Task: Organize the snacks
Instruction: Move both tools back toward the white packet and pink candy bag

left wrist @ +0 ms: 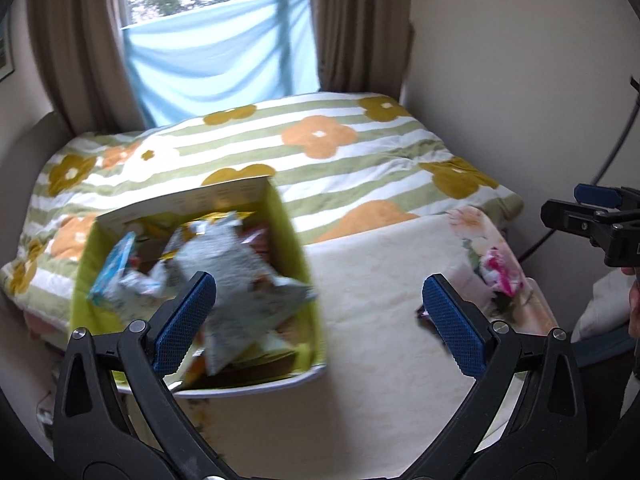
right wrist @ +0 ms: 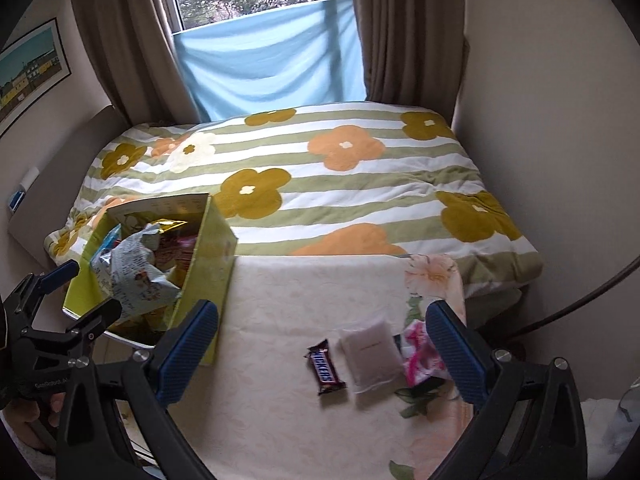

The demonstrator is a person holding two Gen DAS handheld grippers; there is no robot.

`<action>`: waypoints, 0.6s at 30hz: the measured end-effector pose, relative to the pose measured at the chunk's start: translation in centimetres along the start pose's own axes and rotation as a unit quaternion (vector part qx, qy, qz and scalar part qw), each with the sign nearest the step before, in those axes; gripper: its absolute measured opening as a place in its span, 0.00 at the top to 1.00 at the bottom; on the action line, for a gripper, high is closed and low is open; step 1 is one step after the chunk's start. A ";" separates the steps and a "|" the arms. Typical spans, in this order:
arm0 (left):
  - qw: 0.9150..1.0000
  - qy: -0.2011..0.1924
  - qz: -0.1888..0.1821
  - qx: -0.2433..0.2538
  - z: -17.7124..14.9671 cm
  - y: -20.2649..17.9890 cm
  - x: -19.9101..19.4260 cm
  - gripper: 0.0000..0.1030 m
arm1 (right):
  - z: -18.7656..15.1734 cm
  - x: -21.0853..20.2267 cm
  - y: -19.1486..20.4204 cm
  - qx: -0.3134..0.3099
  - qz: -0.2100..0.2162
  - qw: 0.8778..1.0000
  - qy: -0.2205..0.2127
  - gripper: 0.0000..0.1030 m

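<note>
Both claws are released, their blue pads spread wide with nothing between them. The left claw [left wrist: 320, 312] hangs over the near edge of the green box [left wrist: 300, 240], which is stuffed with snack packets, a silvery bag [left wrist: 236, 276] on top. The right claw [right wrist: 324, 352] hovers above the cream cloth [right wrist: 280, 300], where a Snickers bar [right wrist: 325, 367], a pale pouch [right wrist: 372, 354] and a pink wrapper [right wrist: 418, 354] lie side by side. Behind them lies the flowered bed [right wrist: 360, 184].
</note>
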State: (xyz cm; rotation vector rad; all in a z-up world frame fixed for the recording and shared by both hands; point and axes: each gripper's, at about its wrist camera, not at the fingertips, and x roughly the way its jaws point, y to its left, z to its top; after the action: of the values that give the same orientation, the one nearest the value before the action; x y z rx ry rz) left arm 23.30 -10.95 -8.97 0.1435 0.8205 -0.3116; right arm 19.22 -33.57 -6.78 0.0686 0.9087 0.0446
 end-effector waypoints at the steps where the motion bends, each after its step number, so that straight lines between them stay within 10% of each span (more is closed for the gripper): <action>1: 1.000 0.004 -0.009 0.007 0.1 -1.3 0.6 0.00 | -0.1 0.0 -0.8 0.002 -0.005 1.000 0.001 0.00; 18: 0.976 0.113 -0.114 0.144 -2.8 -14.6 12.4 0.00 | -4.7 6.2 -11.7 0.066 0.011 0.995 0.079 0.00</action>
State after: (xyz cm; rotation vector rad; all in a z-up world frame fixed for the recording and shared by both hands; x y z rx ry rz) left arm 24.53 -26.71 -20.05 0.3627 1.0177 -0.6406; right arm 19.42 -44.61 -15.49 0.2002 1.0692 0.0103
